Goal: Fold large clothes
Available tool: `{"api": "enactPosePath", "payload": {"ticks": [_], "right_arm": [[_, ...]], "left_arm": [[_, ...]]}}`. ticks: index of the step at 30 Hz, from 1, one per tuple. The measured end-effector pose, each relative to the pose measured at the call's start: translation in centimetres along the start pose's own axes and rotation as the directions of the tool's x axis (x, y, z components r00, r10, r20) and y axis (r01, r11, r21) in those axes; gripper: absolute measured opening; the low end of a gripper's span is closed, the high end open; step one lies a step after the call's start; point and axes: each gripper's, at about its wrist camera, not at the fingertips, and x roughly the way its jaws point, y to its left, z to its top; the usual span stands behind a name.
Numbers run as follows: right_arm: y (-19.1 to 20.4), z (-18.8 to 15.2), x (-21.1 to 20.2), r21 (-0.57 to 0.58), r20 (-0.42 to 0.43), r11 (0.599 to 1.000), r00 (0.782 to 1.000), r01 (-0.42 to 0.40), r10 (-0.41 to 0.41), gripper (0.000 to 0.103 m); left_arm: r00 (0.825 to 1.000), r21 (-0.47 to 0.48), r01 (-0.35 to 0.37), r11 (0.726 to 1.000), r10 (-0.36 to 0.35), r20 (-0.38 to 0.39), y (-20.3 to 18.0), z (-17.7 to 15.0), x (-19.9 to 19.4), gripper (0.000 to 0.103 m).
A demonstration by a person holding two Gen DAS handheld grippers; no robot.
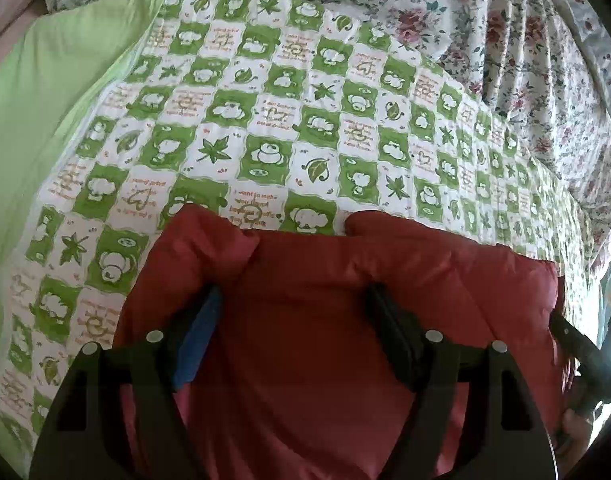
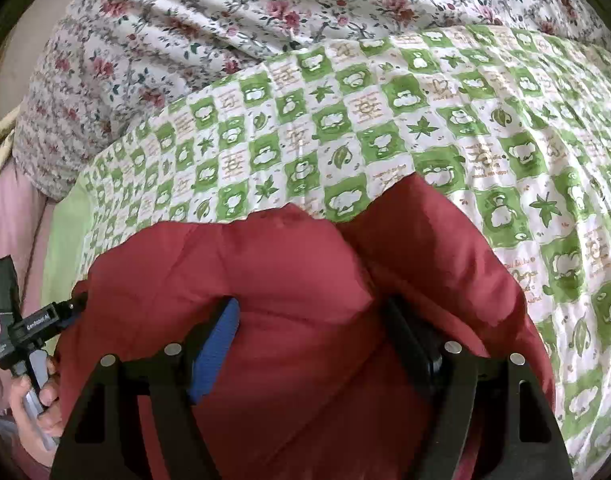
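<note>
A puffy red padded garment (image 1: 445, 264) lies bunched on the bed in front of both cameras. In the left wrist view my left gripper (image 1: 293, 292) is shut on a thick fold of it, and the red fabric fills the whole gap between the blue pad and the black finger. My right gripper (image 2: 310, 303) grips another thick fold of the same garment (image 2: 285, 256), with creases running out from its fingers. The two grippers sit side by side along the garment's near part. What lies under the folds is hidden.
The garment rests on a green-and-white checked quilt (image 1: 265, 120) that covers the bed. Rumpled floral bedding (image 2: 185, 20) is piled behind it, and a plain green sheet (image 1: 45, 100) borders the quilt. A hand (image 2: 37, 396) holds the other tool's handle at the view's left edge.
</note>
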Motion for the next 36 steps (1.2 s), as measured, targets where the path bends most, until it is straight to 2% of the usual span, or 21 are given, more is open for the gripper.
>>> {"api": "enactPosePath", "payload": {"ticks": [2, 5, 11, 14, 15, 17, 19, 22, 26, 29, 31, 32, 36], "right_arm": [[-0.2, 0.1, 0.3, 0.001, -0.002, 1.000, 1.000, 0.000, 0.000, 0.077], [-0.2, 0.1, 0.4, -0.002, -0.001, 1.000, 1.000, 0.002, -0.002, 0.077], [-0.3, 0.1, 0.4, 0.002, 0.000, 1.000, 1.000, 0.004, -0.004, 0.077], [-0.3, 0.1, 0.3, 0.005, 0.003, 1.000, 1.000, 0.005, -0.005, 0.077], [-0.3, 0.1, 0.1, 0.009, 0.007, 1.000, 1.000, 0.009, -0.009, 0.076], [0.1, -0.2, -1.4, 0.001, 0.039, 1.000, 0.999, 0.019, -0.019, 0.074], [1.2, -1.4, -4.2, -0.032, 0.090, 0.999, 0.996, 0.029, -0.026, 0.075], [3.0, -4.9, -9.1, -0.118, 0.156, 0.993, 0.987, -0.013, 0.031, 0.078], [5.1, -10.6, -12.6, -0.228, 0.155, 0.973, 0.986, -0.025, 0.062, 0.078], [5.7, -13.2, -12.4, -0.275, 0.112, 0.961, 0.994, 0.013, 0.018, 0.077], [5.4, -14.0, -11.2, -0.297, 0.090, 0.950, 0.993, 0.096, -0.072, 0.077], [4.4, -14.2, -10.4, -0.283, 0.081, 0.951, 0.991, 0.128, -0.109, 0.078], [1.4, -13.2, -9.7, -0.188, 0.083, 0.973, 0.989, 0.137, -0.123, 0.079]], "left_arm": [[1.000, 0.022, -0.004, 1.000, 0.004, 0.023, -0.4, -0.5, -1.5, 0.076], [0.998, 0.077, 0.035, 0.996, -0.040, 0.055, -1.3, -2.4, -4.5, 0.075], [0.985, 0.185, 0.125, 0.975, -0.144, 0.092, -3.5, -10.4, -10.9, 0.075], [0.979, 0.182, 0.172, 0.968, -0.188, 0.073, -4.0, -13.6, -11.9, 0.075], [0.980, 0.184, 0.173, 0.968, -0.188, 0.068, -4.4, -13.9, -11.8, 0.075], [0.986, 0.203, 0.128, 0.971, -0.147, 0.083, -4.9, -15.4, -12.1, 0.075], [0.988, 0.198, 0.108, 0.974, -0.128, 0.088, -5.1, -16.0, -12.1, 0.075], [0.988, 0.186, 0.112, 0.976, -0.130, 0.087, -4.7, -16.3, -11.8, 0.075], [0.992, 0.188, 0.081, 0.979, -0.098, 0.082, -4.9, -16.8, -10.5, 0.076], [0.994, 0.213, 0.043, 0.976, -0.064, 0.093, -5.5, -16.9, -9.4, 0.080], [0.994, 0.223, 0.038, 0.974, -0.060, 0.094, -5.6, -16.6, -8.8, 0.083], [0.994, 0.230, 0.039, 0.973, -0.062, 0.093, -5.6, -16.4, -8.6, 0.084], [0.994, 0.253, 0.038, 0.967, -0.062, 0.089, -5.8, -15.7, -7.7, 0.089]]}}
